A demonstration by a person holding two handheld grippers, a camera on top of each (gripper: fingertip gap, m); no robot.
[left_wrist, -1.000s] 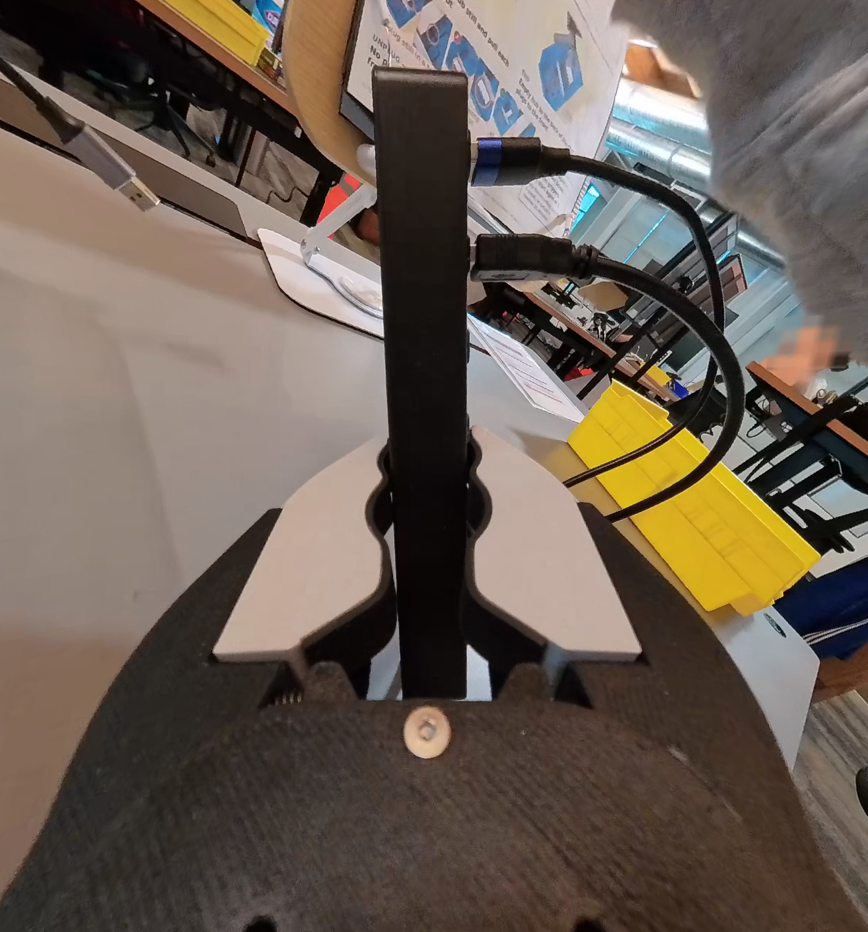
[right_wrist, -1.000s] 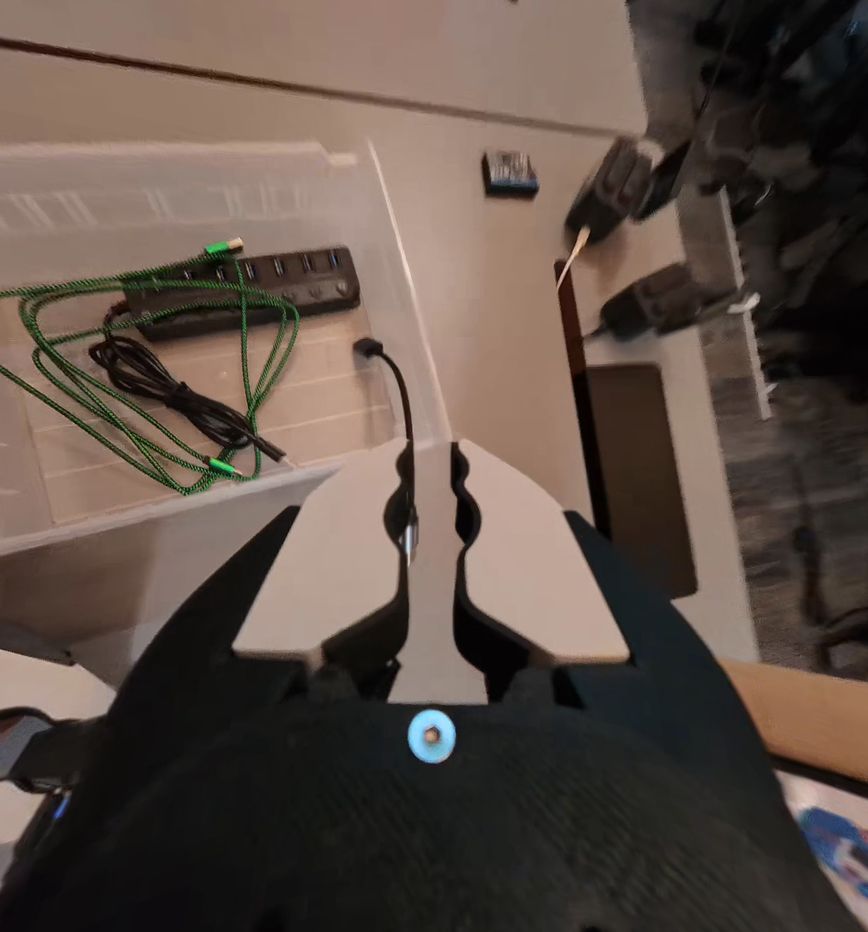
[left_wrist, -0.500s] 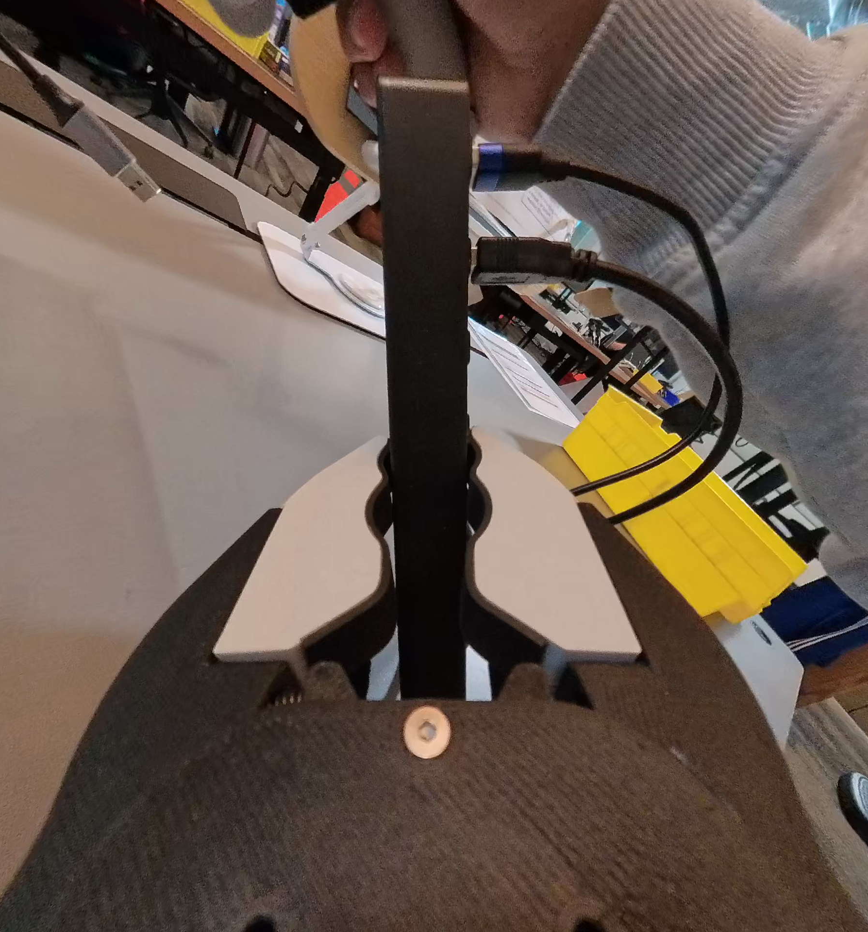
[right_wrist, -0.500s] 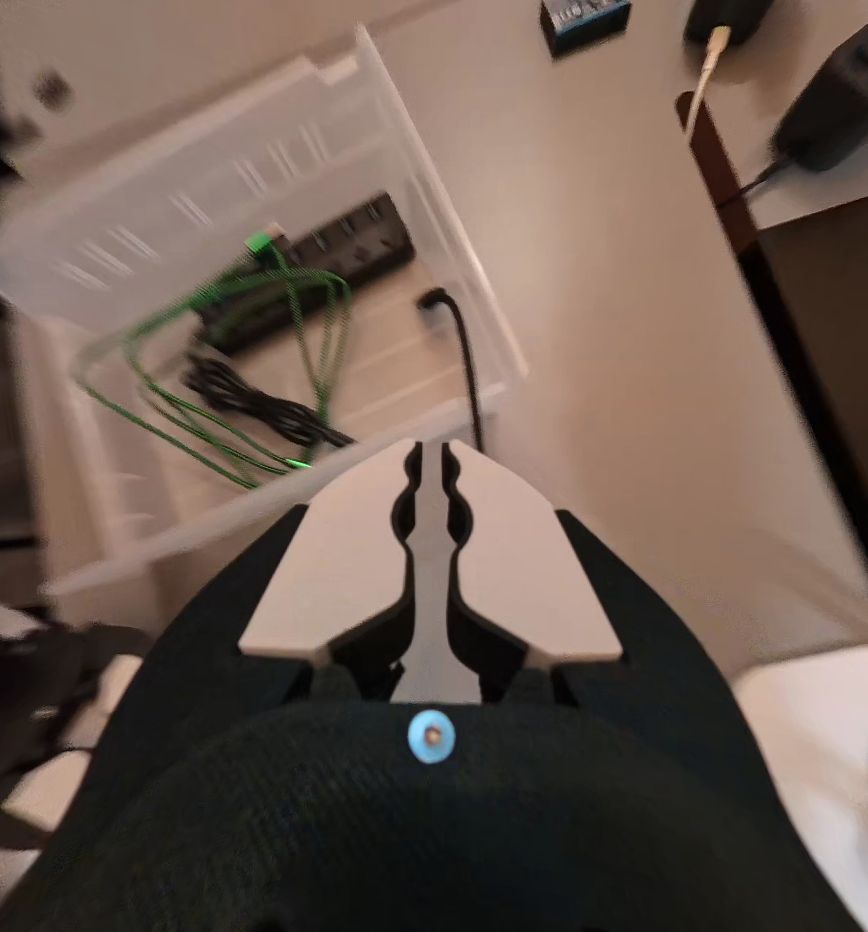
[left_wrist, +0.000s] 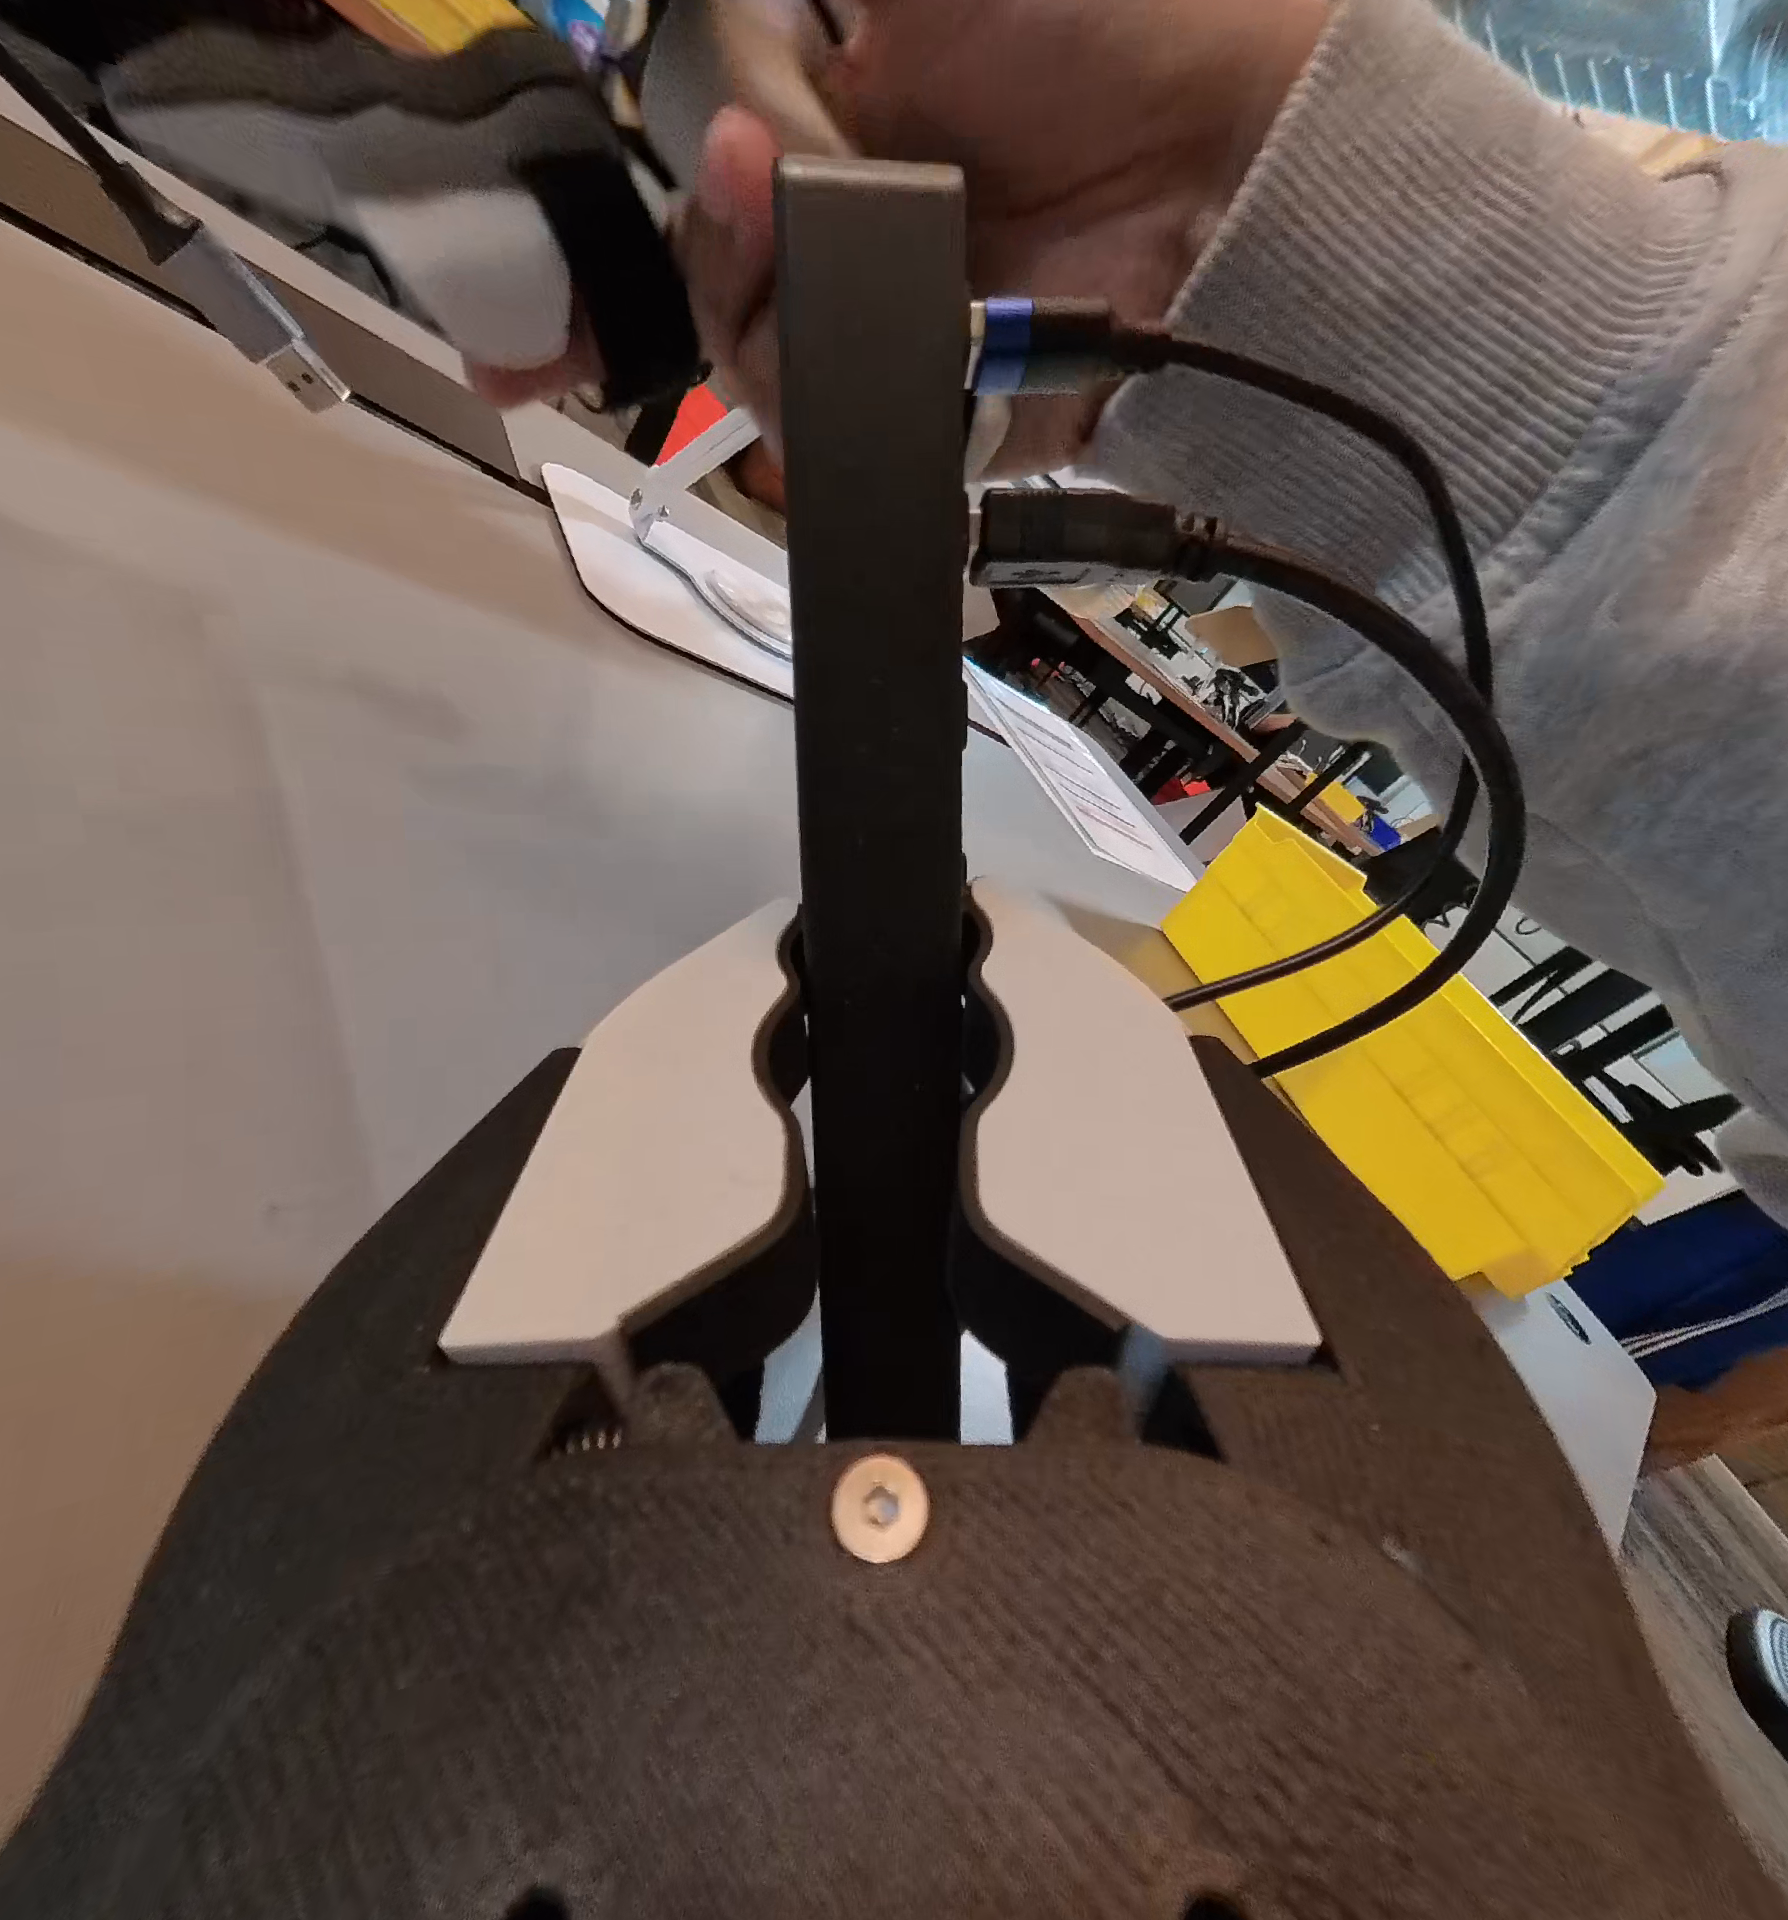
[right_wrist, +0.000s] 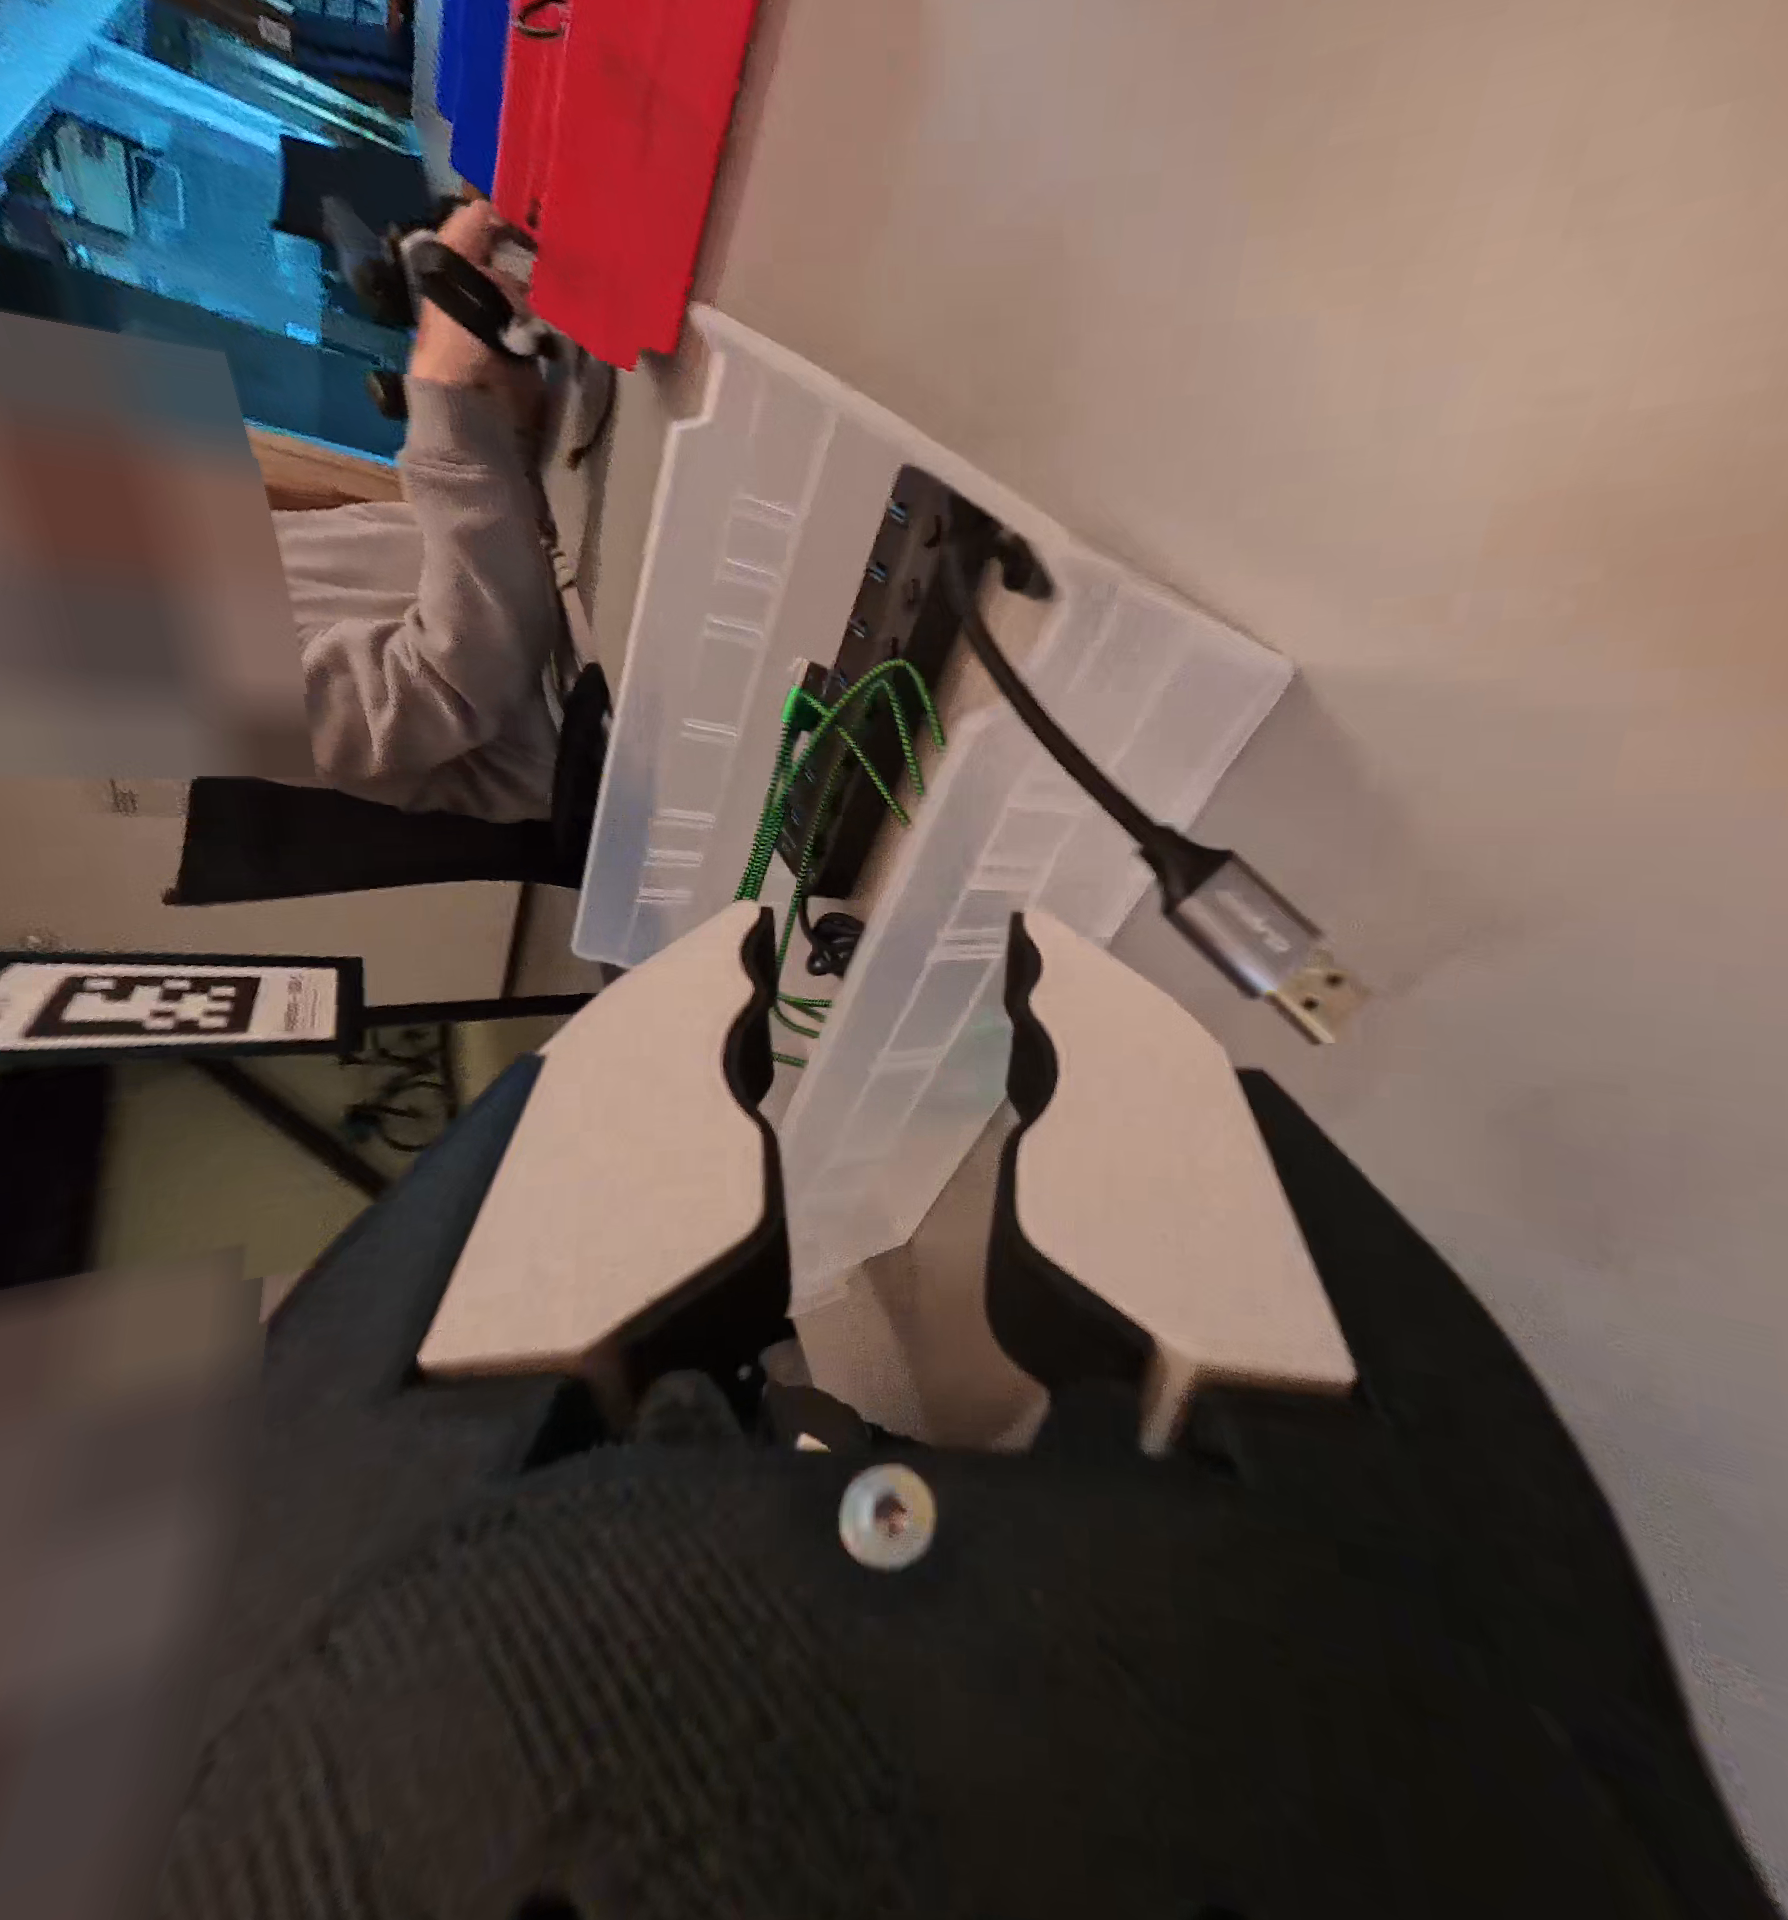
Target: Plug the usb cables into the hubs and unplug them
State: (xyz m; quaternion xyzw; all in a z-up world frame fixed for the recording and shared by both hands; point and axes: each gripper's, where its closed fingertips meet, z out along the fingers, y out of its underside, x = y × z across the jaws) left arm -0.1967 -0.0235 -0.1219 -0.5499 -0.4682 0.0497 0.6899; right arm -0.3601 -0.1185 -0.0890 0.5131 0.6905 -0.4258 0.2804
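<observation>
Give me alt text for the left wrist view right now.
The left gripper is shut on a black USB hub held upright, with two black cables plugged into its right side: a blue-collared plug above a plain black plug. A hand in a grey sleeve is behind the hub's top; a yellow bin sits at right.

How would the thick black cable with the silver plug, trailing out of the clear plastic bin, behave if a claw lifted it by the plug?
The thick black cable would probably hold a springy curve, since it arcs over the clear plastic bin wall without sagging. Its silver plug looks rigid and smooth, so it may slip. Its far end looks joined to the black hub, which would likely drag along.
</observation>
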